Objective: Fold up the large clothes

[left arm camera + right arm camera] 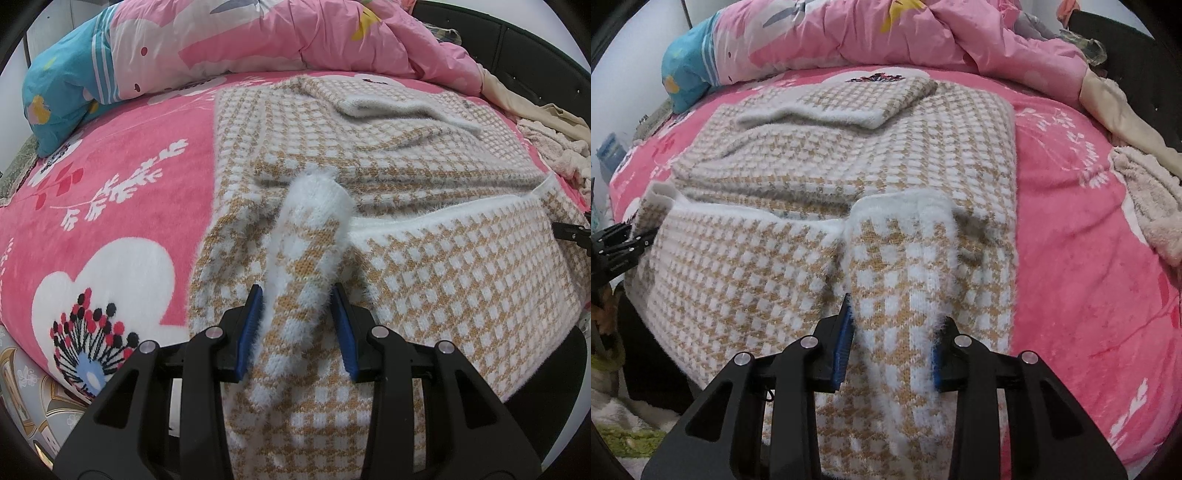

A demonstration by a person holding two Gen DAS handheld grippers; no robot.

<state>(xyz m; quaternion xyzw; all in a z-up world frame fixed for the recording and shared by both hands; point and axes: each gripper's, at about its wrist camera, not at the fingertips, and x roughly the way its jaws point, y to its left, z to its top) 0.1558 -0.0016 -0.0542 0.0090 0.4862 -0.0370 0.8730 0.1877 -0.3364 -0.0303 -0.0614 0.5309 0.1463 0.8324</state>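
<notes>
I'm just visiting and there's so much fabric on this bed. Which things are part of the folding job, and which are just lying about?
Part of the job:
- checked sweater
- left gripper, clamped on its hem
- right gripper, also holding the hem

Just lying about:
- pink quilt
- pink flowered blanket underneath
- beige fluffy cloth

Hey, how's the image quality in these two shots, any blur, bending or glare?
Left wrist: fisheye bows the bed; the sweater fold near the left gripper is soft; no glare. Right wrist: same bowing, dark corners, sweater blurred near the right gripper; flat light.
</notes>
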